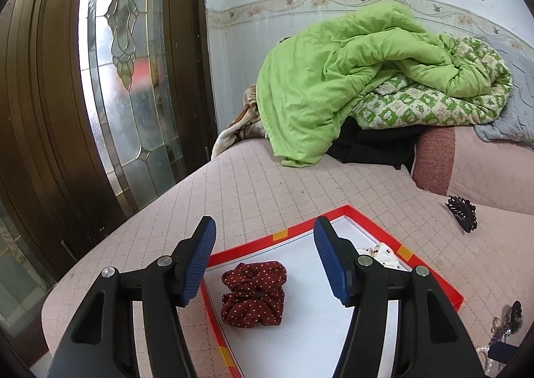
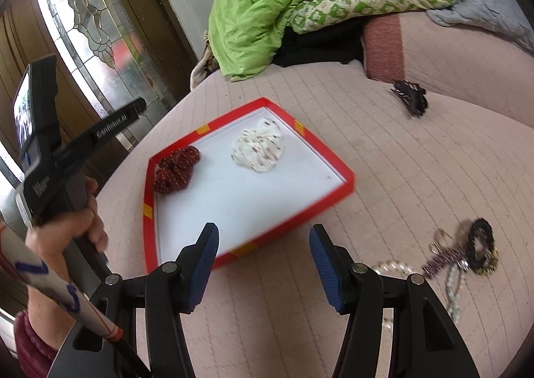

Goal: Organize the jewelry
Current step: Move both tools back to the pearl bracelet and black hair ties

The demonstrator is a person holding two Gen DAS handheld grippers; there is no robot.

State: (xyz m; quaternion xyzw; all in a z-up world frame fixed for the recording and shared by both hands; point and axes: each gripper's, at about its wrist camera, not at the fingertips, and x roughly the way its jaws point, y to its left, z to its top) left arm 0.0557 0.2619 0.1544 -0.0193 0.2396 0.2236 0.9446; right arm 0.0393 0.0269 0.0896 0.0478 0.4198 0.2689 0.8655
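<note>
A red-rimmed box lid (image 2: 337, 190) with a white floor lies on the pink quilted bed. In it lie a dark red dotted scrunchie (image 2: 177, 169) at the left and a white dotted scrunchie (image 2: 259, 150) at the back. In the left wrist view the box rim (image 1: 437, 276), red scrunchie (image 1: 254, 293) and white scrunchie (image 1: 383, 252) show too. My left gripper (image 1: 265, 259) is open and empty above the red scrunchie. My right gripper (image 2: 263, 266) is open and empty over the box's near edge. A black hair claw (image 2: 411, 98) and a pile of beaded jewelry (image 2: 464, 256) lie right of the box.
A green quilt (image 1: 350, 77) and other bedding are heaped at the back of the bed. A wooden door with a glass panel (image 1: 126, 60) stands at the left, past the bed's edge. The hand holding the left gripper (image 2: 66, 227) shows at the left.
</note>
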